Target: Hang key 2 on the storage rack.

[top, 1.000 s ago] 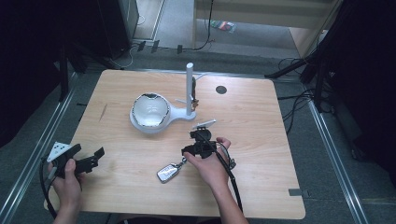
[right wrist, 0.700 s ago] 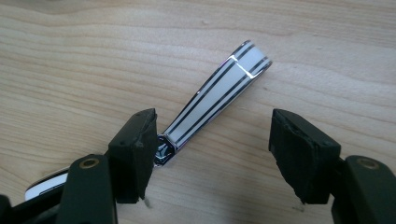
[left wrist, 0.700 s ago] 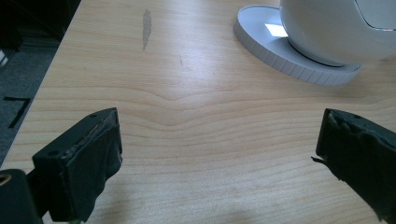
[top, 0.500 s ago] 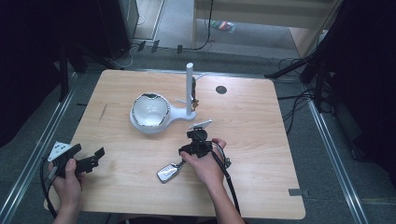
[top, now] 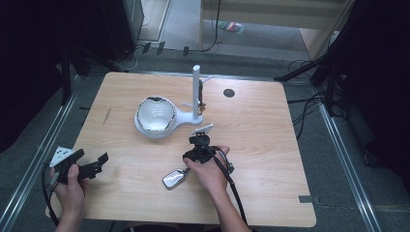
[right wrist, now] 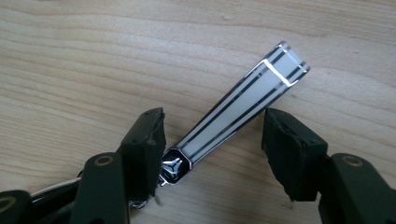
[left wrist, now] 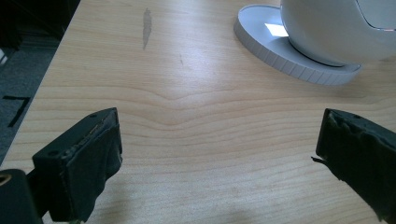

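1. The key fob [right wrist: 243, 109] lies low in the middle of the table [top: 270, 145], between the jaws of the right gripper [right wrist: 212, 147], which have just been closing without yet pinching it.
2. It looks light, stiff and glossy, likely slippery: grip across its flat middle.
3. The left gripper [left wrist: 215, 154], at the lower left of the frame, gapes empty.

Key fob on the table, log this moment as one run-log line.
right gripper: jaws closing around key fob, pads not yet pressing | left gripper: open, nothing between | white stand: untouched

even overhead light, dark surround, sharp views
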A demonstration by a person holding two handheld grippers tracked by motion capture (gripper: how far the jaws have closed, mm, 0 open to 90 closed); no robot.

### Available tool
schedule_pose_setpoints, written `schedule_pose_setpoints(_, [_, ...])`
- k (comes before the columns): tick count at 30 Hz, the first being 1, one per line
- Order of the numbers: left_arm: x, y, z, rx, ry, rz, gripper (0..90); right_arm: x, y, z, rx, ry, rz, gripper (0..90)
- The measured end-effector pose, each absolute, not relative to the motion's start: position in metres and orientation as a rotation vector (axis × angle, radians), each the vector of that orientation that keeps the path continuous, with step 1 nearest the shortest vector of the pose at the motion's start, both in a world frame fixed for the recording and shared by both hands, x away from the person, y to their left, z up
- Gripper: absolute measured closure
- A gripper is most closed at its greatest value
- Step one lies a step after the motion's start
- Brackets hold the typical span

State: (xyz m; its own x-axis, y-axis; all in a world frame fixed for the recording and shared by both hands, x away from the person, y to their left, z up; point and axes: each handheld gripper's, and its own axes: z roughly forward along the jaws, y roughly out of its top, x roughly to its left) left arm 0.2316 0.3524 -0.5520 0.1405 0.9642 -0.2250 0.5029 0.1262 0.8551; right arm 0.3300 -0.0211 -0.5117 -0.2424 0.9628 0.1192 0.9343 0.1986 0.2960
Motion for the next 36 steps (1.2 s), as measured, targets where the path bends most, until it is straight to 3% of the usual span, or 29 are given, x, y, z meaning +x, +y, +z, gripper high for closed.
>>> schedule_pose_setpoints(15, [0.232,0.353,-0.552,1.504,1.494,0.637,0.7,0.325,-0.005,-0.514,1.679,2.361,0.410,53.7])
schedule_pose_setpoints(16, [0.232,0.353,-0.552,1.504,1.495,0.638,0.7,0.326,-0.007,-0.514,1.674,2.363,0.410,61.1])
schedule_pose_setpoints(18, [0.232,0.353,-0.552,1.502,1.498,0.638,0.7,0.326,-0.008,-0.513,1.682,2.361,0.407,64.8])
schedule_pose_setpoints(20, [0.232,0.353,-0.552,1.497,1.498,0.637,0.7,0.326,-0.011,-0.513,1.676,2.364,0.412,75.9])
schedule_pose_setpoints(36, [0.232,0.353,-0.552,1.503,1.497,0.636,0.7,0.314,-0.022,-0.513,1.610,2.376,0.596,77.4])
